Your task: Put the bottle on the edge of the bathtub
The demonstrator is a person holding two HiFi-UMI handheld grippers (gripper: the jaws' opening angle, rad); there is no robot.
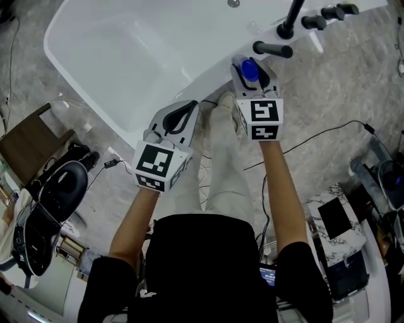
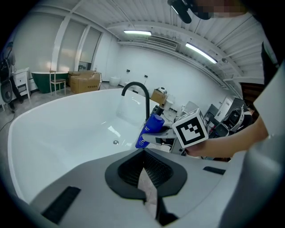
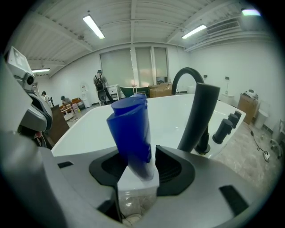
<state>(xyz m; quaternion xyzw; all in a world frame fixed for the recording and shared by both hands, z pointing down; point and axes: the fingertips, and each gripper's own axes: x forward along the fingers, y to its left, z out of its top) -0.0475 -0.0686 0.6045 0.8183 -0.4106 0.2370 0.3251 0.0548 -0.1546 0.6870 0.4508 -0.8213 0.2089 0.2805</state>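
A blue bottle (image 1: 250, 69) with a white cap sits between the jaws of my right gripper (image 1: 251, 63), above the white bathtub's rim (image 1: 208, 79) beside the black tap. In the right gripper view the bottle (image 3: 131, 129) leans to the left, cap end low between the pads, its lower part blurred. The pads stand wide beside it and do not visibly press on it. The left gripper view shows the bottle (image 2: 149, 129) tilted, its base hidden behind the gripper body. My left gripper (image 1: 184, 115) hovers near the tub's outer wall, jaws together and empty.
A tall black tap (image 1: 290, 22), a black hand shower (image 1: 273, 48) and black handles (image 1: 328, 12) stand on the rim just right of the bottle. The tub basin (image 1: 120, 50) lies to the left. Cables, cases and equipment lie on the stone floor (image 1: 328, 94).
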